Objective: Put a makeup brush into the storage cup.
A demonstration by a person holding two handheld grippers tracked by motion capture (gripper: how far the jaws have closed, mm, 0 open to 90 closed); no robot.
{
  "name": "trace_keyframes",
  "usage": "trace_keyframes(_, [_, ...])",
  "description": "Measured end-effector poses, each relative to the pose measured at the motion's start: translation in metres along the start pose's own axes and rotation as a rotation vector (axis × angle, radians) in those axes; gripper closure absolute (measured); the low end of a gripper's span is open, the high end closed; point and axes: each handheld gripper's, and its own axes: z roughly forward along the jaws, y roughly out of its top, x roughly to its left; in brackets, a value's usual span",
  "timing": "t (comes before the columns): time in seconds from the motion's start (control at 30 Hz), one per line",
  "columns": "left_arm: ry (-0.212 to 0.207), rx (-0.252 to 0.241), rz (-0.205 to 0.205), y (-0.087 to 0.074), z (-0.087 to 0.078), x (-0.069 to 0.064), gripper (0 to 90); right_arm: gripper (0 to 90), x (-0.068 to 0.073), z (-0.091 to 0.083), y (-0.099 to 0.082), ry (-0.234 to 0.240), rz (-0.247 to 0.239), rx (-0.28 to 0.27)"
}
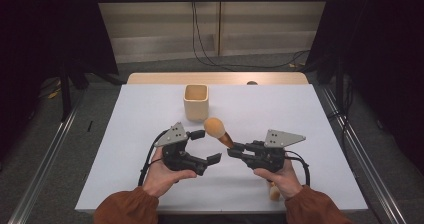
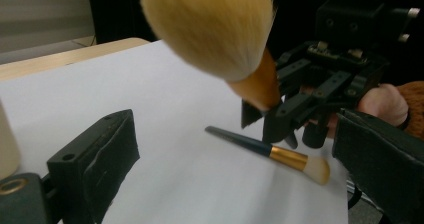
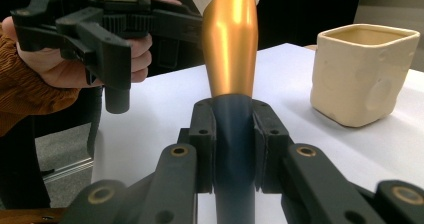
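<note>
A big makeup brush with a fluffy tan head (image 1: 215,127) (image 2: 210,24), gold ferrule (image 3: 230,44) and dark blue handle is held above the white table (image 1: 300,114). My right gripper (image 1: 234,148) (image 3: 234,115) is shut on that handle, and the brush points up and away toward the cup. My left gripper (image 1: 206,146) (image 2: 235,134) stands open just left of the brush head, with nothing between its fingers. A cream square cup (image 1: 195,101) (image 3: 365,74) stands upright behind the brush. The right gripper (image 2: 272,116) also appears in the left gripper view, beyond the open jaws.
A smaller brush (image 2: 270,151) with a dark handle, gold band and pale tip lies flat on the table under the right hand; its tip (image 1: 273,191) peeks out by the wrist. Dark curtains and metal rails flank the table. A wooden strip (image 1: 215,78) lines its far edge.
</note>
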Motion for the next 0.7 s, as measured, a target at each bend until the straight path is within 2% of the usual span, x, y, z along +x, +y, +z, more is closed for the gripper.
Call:
trace_keyframes(0.13, [-0.006,-0.005,0.003,0.002,0.007,-0.002,4.2,74.8,0.000,0.001,-0.001,0.004,0.001,0.001])
trace_keyframes(0.23, [0.007,-0.025,0.022,0.004,0.011,-0.004,5.6,74.8,-0.001,0.001,-0.001,0.006,0.001,0.002])
trace_keyframes(0.5, [0.013,-0.038,0.041,0.004,0.018,-0.002,14.3,74.8,0.000,0.002,-0.001,0.015,0.000,0.003])
trace_keyframes(0.7, [-0.002,-0.034,0.013,0.002,0.024,0.001,21.8,74.8,0.000,0.002,-0.002,0.023,0.007,0.001])
